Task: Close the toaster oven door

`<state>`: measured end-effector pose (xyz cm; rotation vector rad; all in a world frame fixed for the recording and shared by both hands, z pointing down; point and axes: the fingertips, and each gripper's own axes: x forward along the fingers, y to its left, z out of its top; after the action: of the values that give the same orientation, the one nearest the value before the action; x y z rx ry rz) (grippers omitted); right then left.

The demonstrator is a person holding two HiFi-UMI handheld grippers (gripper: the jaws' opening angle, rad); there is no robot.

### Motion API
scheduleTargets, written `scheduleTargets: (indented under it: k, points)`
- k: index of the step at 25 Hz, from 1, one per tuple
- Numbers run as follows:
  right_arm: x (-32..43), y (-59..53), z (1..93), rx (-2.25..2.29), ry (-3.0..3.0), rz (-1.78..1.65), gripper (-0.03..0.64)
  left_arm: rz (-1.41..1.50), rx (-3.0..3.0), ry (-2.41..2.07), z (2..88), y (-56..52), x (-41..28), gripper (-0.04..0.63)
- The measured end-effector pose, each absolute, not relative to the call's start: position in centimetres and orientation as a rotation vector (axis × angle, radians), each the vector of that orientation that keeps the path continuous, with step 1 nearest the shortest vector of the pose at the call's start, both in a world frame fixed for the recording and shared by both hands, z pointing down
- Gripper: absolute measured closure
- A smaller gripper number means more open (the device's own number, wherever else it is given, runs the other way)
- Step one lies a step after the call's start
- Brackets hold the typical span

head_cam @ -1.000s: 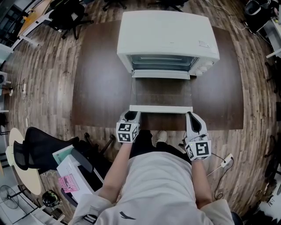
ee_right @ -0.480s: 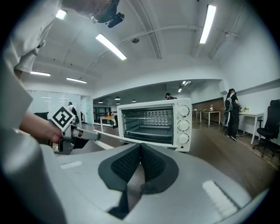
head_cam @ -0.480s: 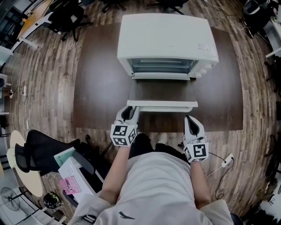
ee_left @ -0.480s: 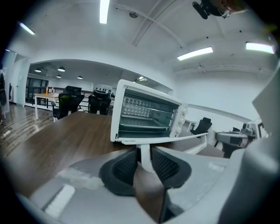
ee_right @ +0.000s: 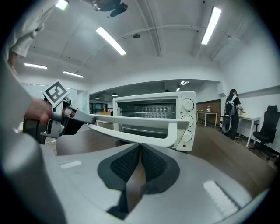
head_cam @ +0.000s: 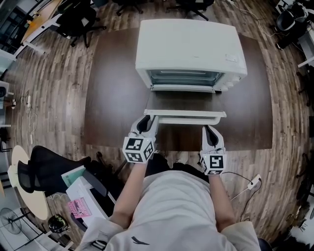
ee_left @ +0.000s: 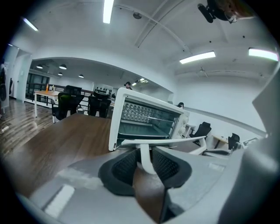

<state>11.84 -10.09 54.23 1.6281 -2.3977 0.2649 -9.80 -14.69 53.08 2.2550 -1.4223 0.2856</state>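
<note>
A white toaster oven [head_cam: 189, 49] stands on the brown table [head_cam: 113, 88] with its door [head_cam: 184, 112] partly raised toward the oven. My left gripper [head_cam: 146, 122] holds the left end of the white door handle [ee_left: 146, 153]; the handle's post sits between the pads, and the jaws are opening slightly. My right gripper [head_cam: 209, 131] is shut with nothing in it, its tips just under the handle's right end [ee_right: 175, 131]. The oven's wire rack and knobs [ee_right: 188, 118] show in the right gripper view.
The table's front edge is right below both grippers. A black office chair [head_cam: 44, 164] and boxes [head_cam: 81, 188] sit on the wood floor at lower left. More chairs [head_cam: 73, 14] stand behind the table. A person [ee_right: 230, 109] stands far off at the right.
The door has swung up from lying flat, and its front edge has moved toward the oven. Both grippers have moved forward and up with it.
</note>
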Motion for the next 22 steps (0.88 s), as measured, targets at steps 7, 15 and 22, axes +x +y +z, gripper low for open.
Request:
scheduleTargets:
  k: [7, 15, 22]
  points:
    - [10.5, -12.3, 52.1, 1.671, -2.448, 0.240, 0.603, 0.242, 2.332, -1.438, 50.4, -16.5, -9.7, 0.466]
    - [11.0, -14.9, 50.1, 1.724, -2.468, 0.207, 0.606, 0.266, 2.494, -1.537, 46.7, -17.6, -10.3, 0.480]
    - [10.3, -18.1, 47.8, 1.716, -2.510, 0.124, 0.615, 0.267, 2.451, -1.547, 47.8, -17.0, -11.8, 0.480]
